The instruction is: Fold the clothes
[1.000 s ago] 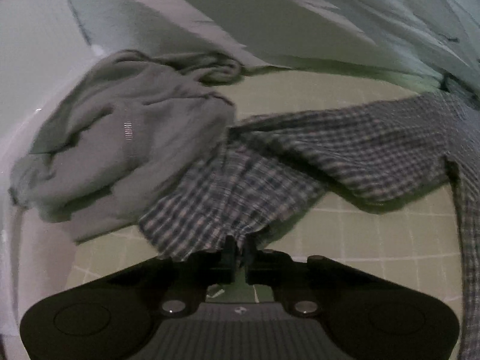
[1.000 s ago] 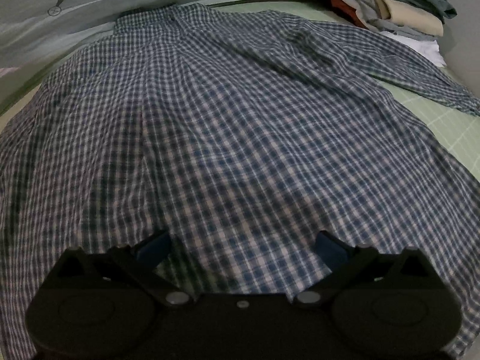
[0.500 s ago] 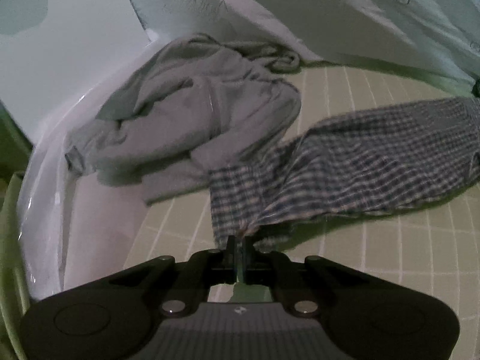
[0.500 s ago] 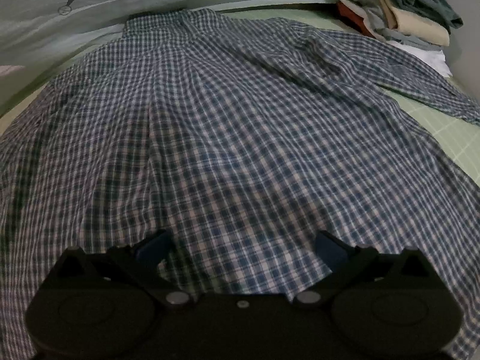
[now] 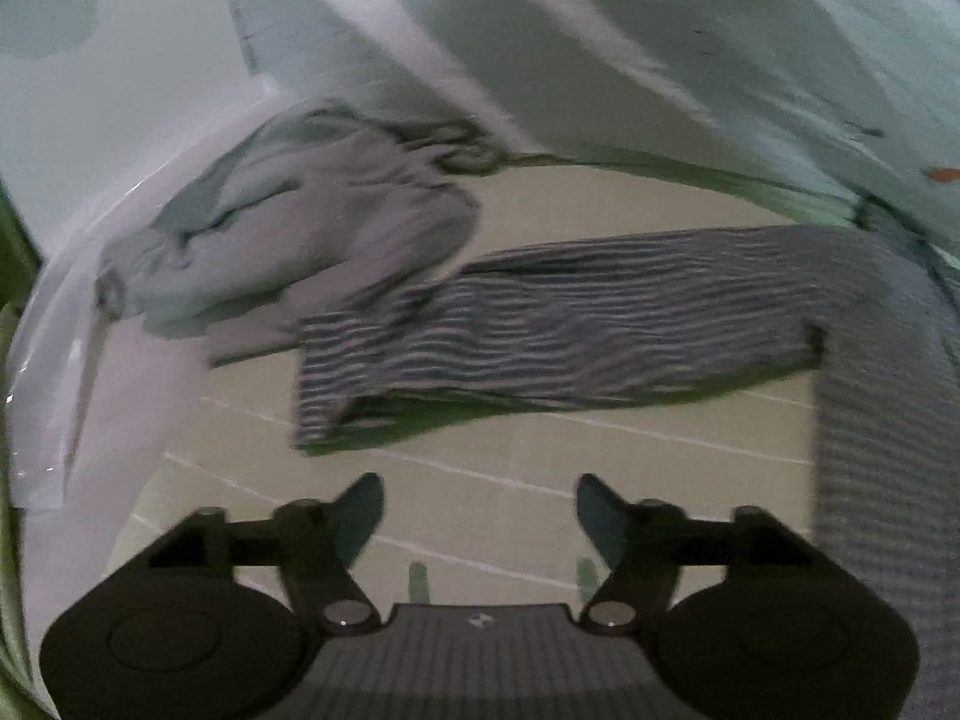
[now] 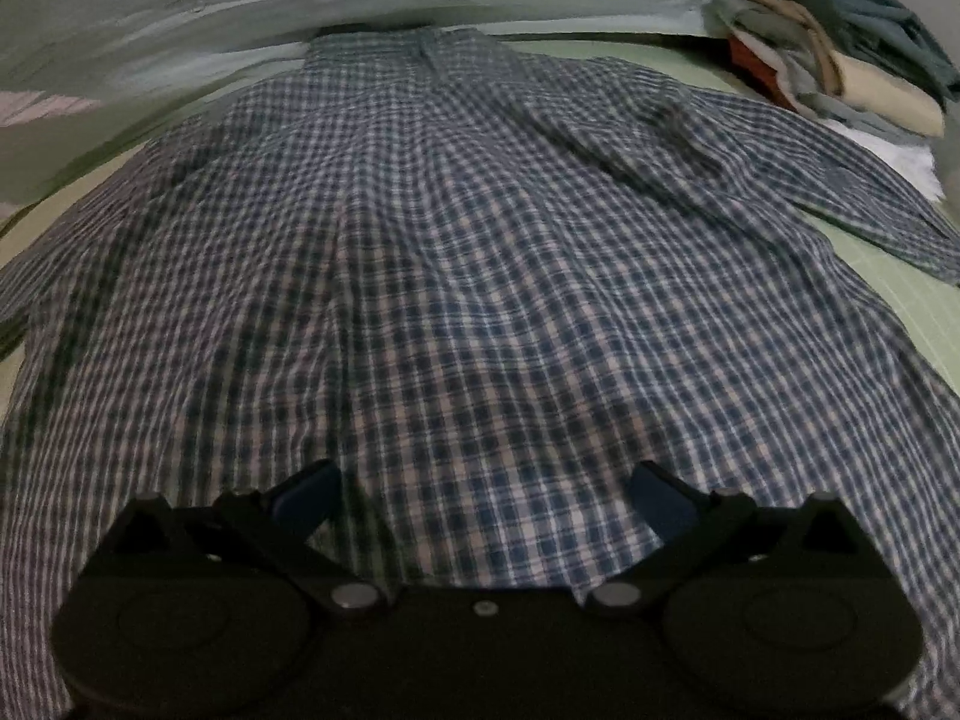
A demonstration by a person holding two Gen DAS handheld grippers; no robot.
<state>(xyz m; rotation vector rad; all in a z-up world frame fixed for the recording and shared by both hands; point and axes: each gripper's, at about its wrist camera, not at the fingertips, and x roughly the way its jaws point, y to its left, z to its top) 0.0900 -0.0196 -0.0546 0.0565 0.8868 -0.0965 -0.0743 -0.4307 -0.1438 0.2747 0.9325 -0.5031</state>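
A blue-and-white checked shirt (image 6: pixel 456 276) lies spread flat on the green gridded mat, collar at the far end. Its sleeve (image 5: pixel 558 324) stretches across the mat in the left wrist view, cuff end towards the left. My left gripper (image 5: pixel 480 507) hangs over bare mat short of the cuff; its jaws are opening and nothing is between them. My right gripper (image 6: pixel 483 495) stands open low over the shirt's near hem, the cloth under and between its fingers but not pinched.
A crumpled grey garment (image 5: pixel 288 240) lies beyond the cuff at the mat's left edge. A pale bedcover (image 5: pixel 660 60) rises behind. A stack of folded clothes (image 6: pixel 840 78) sits at the far right. The other sleeve (image 6: pixel 810 180) reaches towards that stack.
My left gripper was shut on the sleeve's cuff and has let it go. It has drawn back and up; the sleeve now lies straightened on the mat. The right gripper has hardly moved.
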